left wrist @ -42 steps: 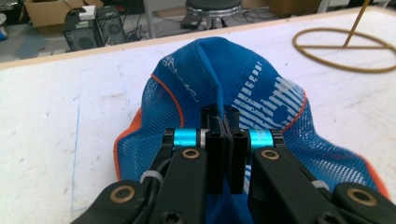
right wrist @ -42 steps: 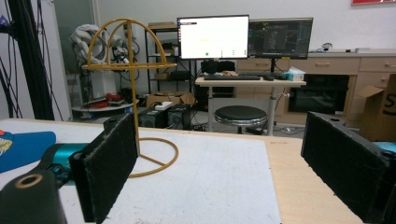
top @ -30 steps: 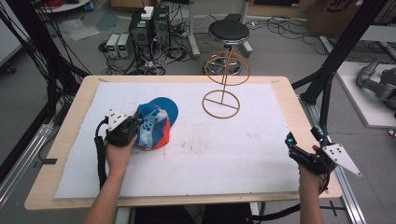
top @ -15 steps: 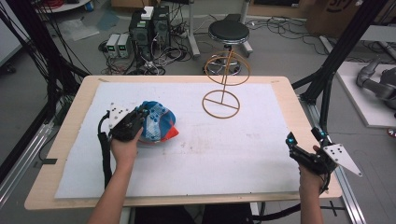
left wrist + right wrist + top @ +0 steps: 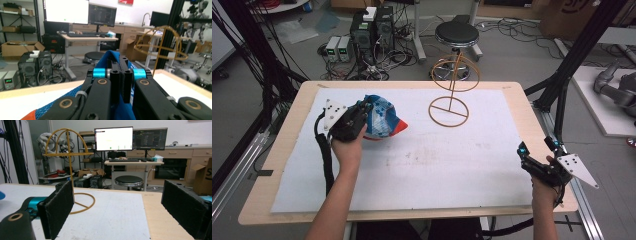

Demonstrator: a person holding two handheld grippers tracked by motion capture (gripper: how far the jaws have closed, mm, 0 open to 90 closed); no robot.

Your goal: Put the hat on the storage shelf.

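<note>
I am holding the cap with the left claw, clamped on its blue fabric, above the counter left of the wire stand. It looks soft and light; gripping near the brim seems firmest. Right claw is gaping, empty.

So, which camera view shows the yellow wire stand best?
The high view: the whole yellow wire stand shows there, base ring to dome. The right gripper view has most of it, close. The left gripper view catches just its top hoops.
</note>
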